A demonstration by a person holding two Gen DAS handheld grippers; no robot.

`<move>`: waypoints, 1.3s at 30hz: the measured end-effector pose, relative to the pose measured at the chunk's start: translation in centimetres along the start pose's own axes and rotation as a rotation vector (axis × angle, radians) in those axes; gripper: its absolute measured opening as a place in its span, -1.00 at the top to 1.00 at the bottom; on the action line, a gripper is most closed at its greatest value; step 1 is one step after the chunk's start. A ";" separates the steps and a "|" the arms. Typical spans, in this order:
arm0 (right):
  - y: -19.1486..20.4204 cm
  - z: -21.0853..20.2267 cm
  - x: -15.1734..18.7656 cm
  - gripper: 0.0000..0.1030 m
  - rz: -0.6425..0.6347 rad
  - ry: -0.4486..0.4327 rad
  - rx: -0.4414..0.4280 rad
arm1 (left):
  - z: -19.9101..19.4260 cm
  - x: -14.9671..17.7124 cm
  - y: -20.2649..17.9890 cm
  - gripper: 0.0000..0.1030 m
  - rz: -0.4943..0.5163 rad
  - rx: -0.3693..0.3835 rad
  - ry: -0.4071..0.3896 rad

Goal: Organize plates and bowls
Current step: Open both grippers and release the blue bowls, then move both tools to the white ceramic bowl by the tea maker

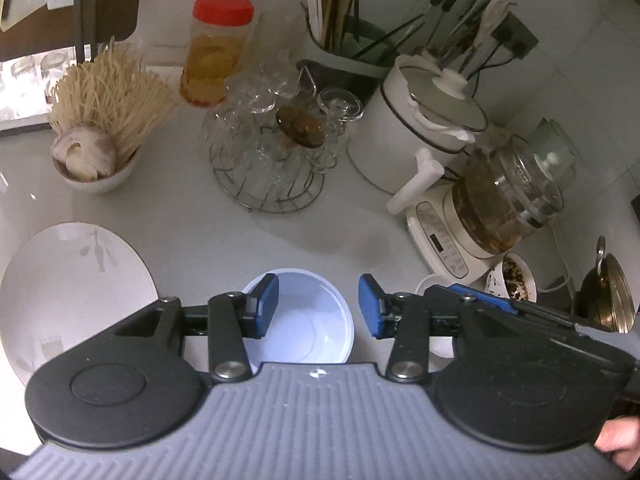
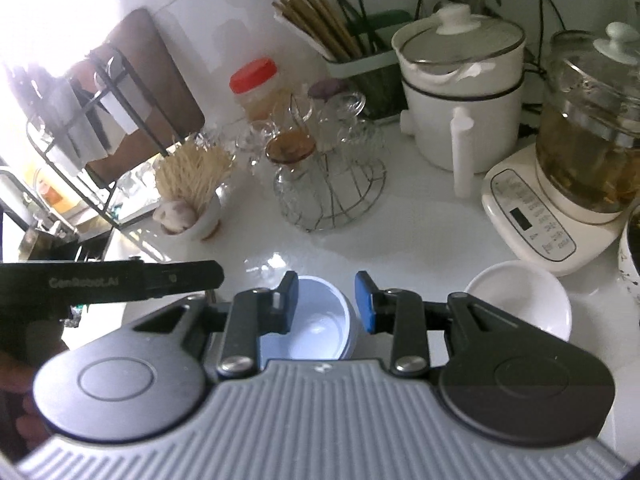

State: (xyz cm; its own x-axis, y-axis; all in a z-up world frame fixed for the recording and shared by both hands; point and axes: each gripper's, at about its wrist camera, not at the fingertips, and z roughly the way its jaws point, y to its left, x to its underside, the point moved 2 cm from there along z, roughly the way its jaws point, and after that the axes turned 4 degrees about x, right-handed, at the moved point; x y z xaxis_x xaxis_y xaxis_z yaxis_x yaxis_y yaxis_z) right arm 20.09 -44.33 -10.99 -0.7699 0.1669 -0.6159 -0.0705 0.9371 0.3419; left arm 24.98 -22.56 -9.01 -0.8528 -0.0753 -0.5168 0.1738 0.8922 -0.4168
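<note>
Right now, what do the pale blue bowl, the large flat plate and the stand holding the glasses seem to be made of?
Pale blue bowl: probably plastic, with thin walls and a dull satin sheen; glazed ceramic is possible.
Large plate: likely glazed ceramic, white and glossy with a faint grey leaf print.
Glass stand: thin metal wire, shiny and silver, probably chromed or stainless.

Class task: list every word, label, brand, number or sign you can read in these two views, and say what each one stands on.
"GenRobot.AI": pale lettering on the side of the black left gripper, seen in the right wrist view.
White control base of the glass kettle: button labels and a dark display, too small and blurred to read.
Red-lidded clear plastic jar: no readable label.
Nothing else is readable.
</note>
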 end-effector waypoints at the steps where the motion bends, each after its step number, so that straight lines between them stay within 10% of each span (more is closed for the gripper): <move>1: 0.0 -0.1 0.0 0.32 0.000 -0.005 0.001 | -0.1 0.0 0.0 0.03 0.006 -0.005 0.002; 39: -9.4 -5.4 2.5 0.32 0.288 -0.108 0.251 | 8.4 -0.2 -10.7 0.02 0.298 0.179 0.185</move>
State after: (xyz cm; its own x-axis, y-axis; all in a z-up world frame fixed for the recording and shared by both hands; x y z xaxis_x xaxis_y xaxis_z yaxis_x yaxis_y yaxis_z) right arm 15.38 -54.34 -11.93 -0.6636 0.4527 -0.5956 0.3063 0.8908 0.3357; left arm 27.44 -35.85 -10.68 -0.8237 0.2712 -0.4980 0.4961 0.7699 -0.4014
